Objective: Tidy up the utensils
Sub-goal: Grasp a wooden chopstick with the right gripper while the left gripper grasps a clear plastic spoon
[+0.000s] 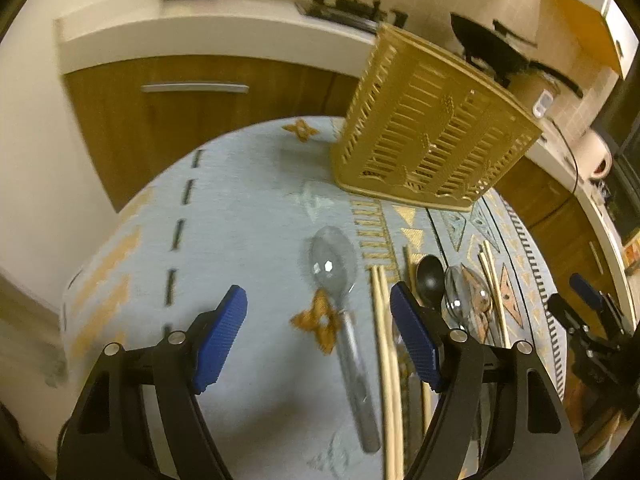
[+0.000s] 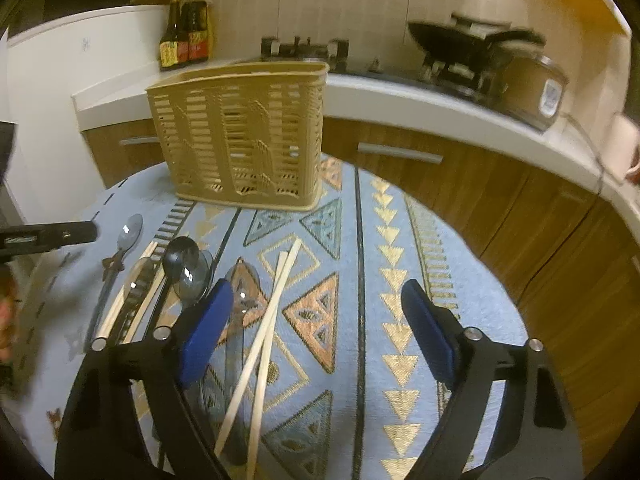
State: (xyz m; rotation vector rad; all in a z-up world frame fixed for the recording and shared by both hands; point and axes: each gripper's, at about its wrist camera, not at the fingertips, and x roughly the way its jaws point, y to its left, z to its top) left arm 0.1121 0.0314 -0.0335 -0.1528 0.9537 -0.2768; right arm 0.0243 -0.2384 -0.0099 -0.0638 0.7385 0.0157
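A tan slatted utensil basket (image 1: 432, 136) (image 2: 244, 136) stands upright at the far side of the table. In the left wrist view a clear plastic spoon (image 1: 340, 300) lies between the open jaws of my left gripper (image 1: 318, 308), untouched. Beside it lie a pair of wooden chopsticks (image 1: 386, 360), a black spoon (image 1: 430, 276) and another clear spoon (image 1: 460, 292). My right gripper (image 2: 318, 300) hangs open above a crossed pair of chopsticks (image 2: 272, 320) and a clear spoon (image 2: 240, 320). A black spoon (image 2: 180, 256) lies left of it.
A patterned light-blue cloth (image 2: 380, 280) covers the round table. Wooden cabinets and a white counter (image 2: 440, 104) run behind, with bottles (image 2: 184, 36), a wok (image 2: 452, 44) and a pot (image 2: 532, 84). The right gripper (image 1: 588, 312) shows at the left wrist view's right edge.
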